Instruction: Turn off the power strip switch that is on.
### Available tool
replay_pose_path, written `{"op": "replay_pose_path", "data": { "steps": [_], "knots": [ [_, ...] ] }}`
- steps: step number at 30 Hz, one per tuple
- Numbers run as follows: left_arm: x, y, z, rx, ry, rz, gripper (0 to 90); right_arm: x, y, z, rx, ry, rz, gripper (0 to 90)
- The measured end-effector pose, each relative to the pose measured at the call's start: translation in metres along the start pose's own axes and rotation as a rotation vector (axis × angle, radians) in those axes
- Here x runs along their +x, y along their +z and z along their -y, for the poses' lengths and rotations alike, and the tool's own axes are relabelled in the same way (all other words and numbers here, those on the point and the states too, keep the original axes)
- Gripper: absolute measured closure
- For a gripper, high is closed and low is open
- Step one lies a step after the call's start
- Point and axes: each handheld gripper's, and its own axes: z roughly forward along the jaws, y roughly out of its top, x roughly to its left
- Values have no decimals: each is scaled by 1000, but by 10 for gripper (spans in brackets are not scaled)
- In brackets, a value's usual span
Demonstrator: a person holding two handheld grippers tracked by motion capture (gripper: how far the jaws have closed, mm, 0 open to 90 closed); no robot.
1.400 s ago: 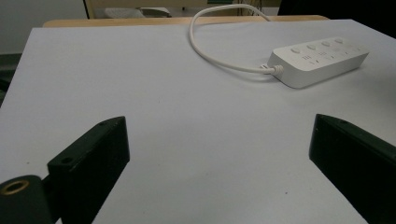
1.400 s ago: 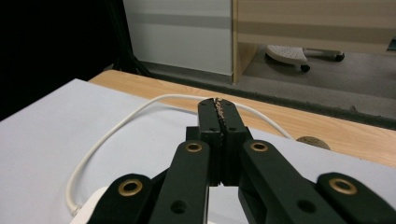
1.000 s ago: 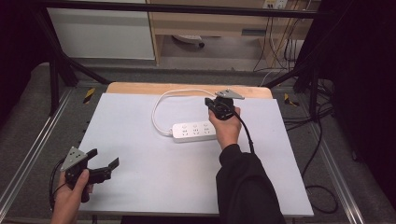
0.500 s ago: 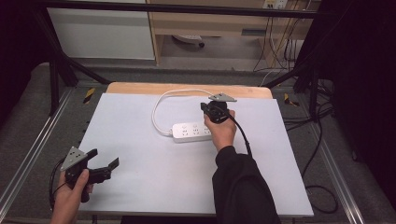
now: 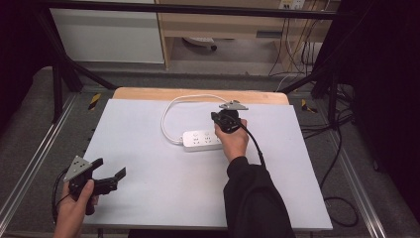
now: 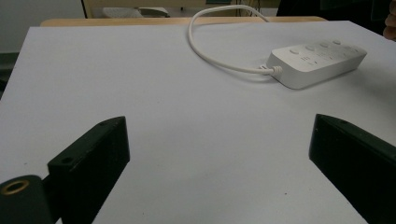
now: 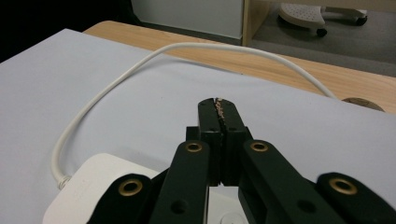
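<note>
Grippers over a white power strip on the table.
Left gripper (image 5: 106, 177) waited near the table's (image 5: 148, 198) front left corner, jaws wide and empty, likely on standby. Power strip (image 5: 200, 140) lay mid-table, cord (image 5: 166, 116) looping back. Right gripper (image 7: 219, 114) hung above its right end, jaws fully closed on nothing, seemingly to press a button.

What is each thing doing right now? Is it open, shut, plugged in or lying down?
Left gripper: open, jaws wide apart, nothing between them, held near the table's front left corner.
Right gripper: shut, jaws pressed together, empty, over the power strip.
Power strip: lying flat on the table, nothing plugged into its sockets.
White cable: loose, curving from the strip's end toward the table's far edge.
</note>
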Motion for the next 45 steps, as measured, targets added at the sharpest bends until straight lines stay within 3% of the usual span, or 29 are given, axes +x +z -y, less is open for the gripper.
{"op": "replay_pose_path", "data": {
  "steps": [21, 28, 45],
  "knots": [
    [0, 0, 0, 0, -8, -3, 51, 13, 8, 22, 55, -1, -19, 900],
    [0, 0, 0, -2, -9, -2, 52, 19, 7, 24, 73, -22, -17, 900],
    [2, -1, 0, -1, -8, -3, 52, 23, 9, 38, 75, -13, -20, 900]
  ]
}}
